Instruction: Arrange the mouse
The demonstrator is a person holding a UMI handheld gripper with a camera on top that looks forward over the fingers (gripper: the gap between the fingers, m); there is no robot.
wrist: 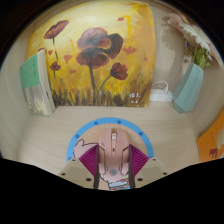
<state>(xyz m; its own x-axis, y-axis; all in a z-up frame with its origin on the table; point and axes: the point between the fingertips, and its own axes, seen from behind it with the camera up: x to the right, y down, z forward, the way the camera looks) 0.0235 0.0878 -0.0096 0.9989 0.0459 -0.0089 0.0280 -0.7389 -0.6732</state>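
A beige computer mouse point(112, 150) lies on a round mat with a blue rim point(72, 148), on a pale wooden desk. The mouse sits between my gripper's point(113, 163) two fingers, its front pointing away from me. The magenta pads point(91, 160) press against both flanks of the mouse. A small label with coloured stripes shows at the mouse's near end. The fingers are shut on the mouse.
A flower painting point(95, 55) stands against the back wall beyond the mat. Upright books point(38, 85) lean to the left of it. A light blue bag point(188, 88) stands to the right, with a small white item point(160, 93) beside it. An orange thing point(214, 148) lies at the far right.
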